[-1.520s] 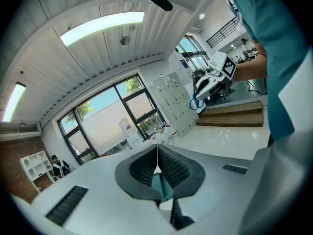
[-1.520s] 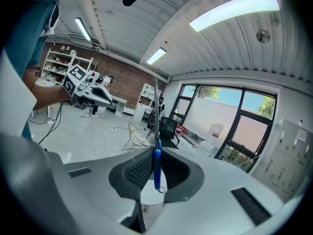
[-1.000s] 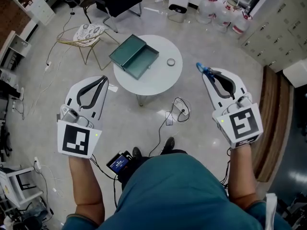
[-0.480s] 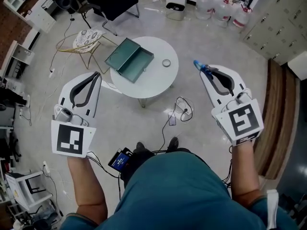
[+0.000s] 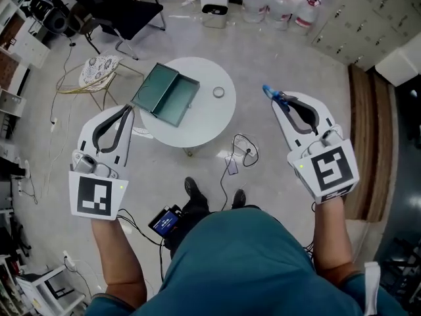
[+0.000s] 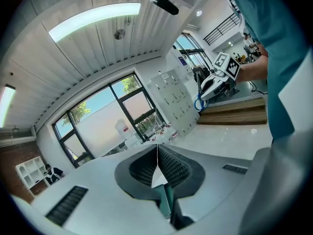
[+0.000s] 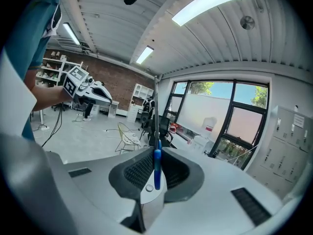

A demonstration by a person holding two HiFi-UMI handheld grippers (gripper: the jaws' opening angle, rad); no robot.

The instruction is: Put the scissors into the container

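Blue-handled scissors point(image 5: 271, 95) stick out past the tip of my right gripper point(image 5: 276, 102), which is shut on them, to the right of the table. In the right gripper view the blue handle point(image 7: 156, 166) sits between the pads and the blade points straight up. The container point(image 5: 164, 95), an open green metal box, lies on a round white table point(image 5: 204, 120) below and between my grippers. My left gripper point(image 5: 126, 110) is shut with nothing in it, over the floor at the table's left edge. The left gripper view point(image 6: 157, 156) shows its pads pressed together.
A tape roll point(image 5: 218, 92) lies on the table beside the box. A wire chair point(image 5: 95, 71) and a black chair point(image 5: 118, 8) stand to the left, with water jugs point(image 5: 279, 2) at the back. Cables point(image 5: 240, 151) trail on the floor, and a wooden step point(image 5: 368, 143) runs along the right.
The table and green box have slid left and slightly down in the head view. Both grippers keep about the same pose, the right one still shut on the scissors.
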